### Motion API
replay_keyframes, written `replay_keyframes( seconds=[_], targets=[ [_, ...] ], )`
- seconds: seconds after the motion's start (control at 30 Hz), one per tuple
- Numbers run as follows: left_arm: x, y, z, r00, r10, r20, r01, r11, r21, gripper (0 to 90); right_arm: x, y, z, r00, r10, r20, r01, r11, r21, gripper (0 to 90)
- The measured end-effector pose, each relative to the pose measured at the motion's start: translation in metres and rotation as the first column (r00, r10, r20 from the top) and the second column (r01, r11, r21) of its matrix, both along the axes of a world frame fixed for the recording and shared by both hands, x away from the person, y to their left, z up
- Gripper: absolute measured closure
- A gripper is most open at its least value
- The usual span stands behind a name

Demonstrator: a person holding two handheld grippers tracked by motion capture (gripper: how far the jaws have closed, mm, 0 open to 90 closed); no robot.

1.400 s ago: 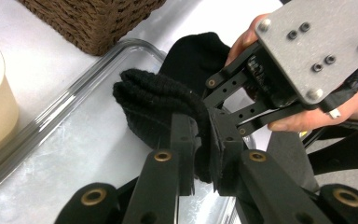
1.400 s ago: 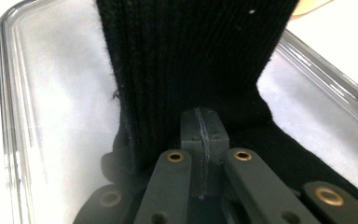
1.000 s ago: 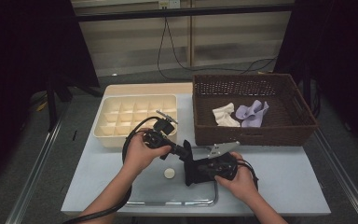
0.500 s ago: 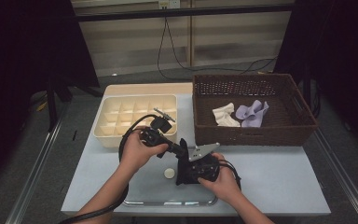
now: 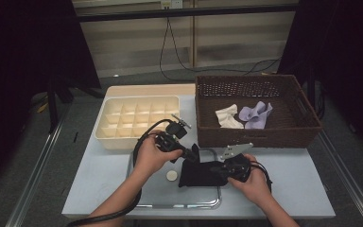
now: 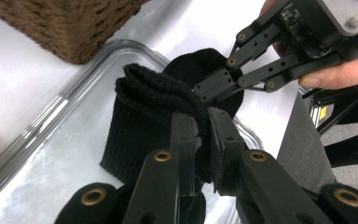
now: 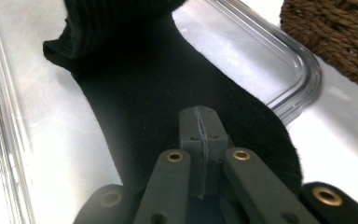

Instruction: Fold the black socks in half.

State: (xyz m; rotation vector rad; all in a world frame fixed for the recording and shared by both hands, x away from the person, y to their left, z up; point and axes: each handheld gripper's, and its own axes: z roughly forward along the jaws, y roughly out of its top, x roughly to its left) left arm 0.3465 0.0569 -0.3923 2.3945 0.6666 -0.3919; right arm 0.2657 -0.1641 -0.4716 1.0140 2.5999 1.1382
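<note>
A black sock [image 5: 199,173] stretches over a clear tray [image 5: 144,198], its ribbed cuff pinched by the left gripper [image 6: 204,125], its other end clamped in the right gripper [image 7: 202,122].

Table [image 5: 99,179] bears tray [image 5: 142,201], organizer [image 5: 105,135], basket [image 5: 260,135].

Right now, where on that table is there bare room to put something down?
Bare tabletop lies right of the clear plastic tray, below the brown wicker basket. A smaller patch lies left of the tray, below the cream divided box. The tray's middle is crowded.
</note>
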Motion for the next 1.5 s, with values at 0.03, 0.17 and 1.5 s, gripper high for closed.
replay_keyframes(
  seconds=[0.03, 0.17, 1.5],
  targets=[
    [-0.001, -0.003, -0.001, 1.0000, -0.009, -0.002, 0.009, 0.9999, 0.008, 81.8, 0.000, 0.001, 0.001, 1.0000, -0.002, -0.001, 0.002, 1.000, -0.013, 90.0],
    [-0.005, -0.017, -0.010, 0.9992, -0.039, 0.002, 0.039, 0.9986, 0.037, 81.7, -0.001, 0.006, 0.001, 0.9999, 0.004, 0.009, -0.004, 1.000, -0.029, 90.0],
    [-0.013, 0.028, -0.049, 0.9960, 0.089, 0.008, -0.089, 0.9960, -0.006, 42.9, 0.001, 0.005, 0.011, 0.9997, 0.012, 0.020, -0.012, 1.000, -0.018, 88.9]
  ],
)
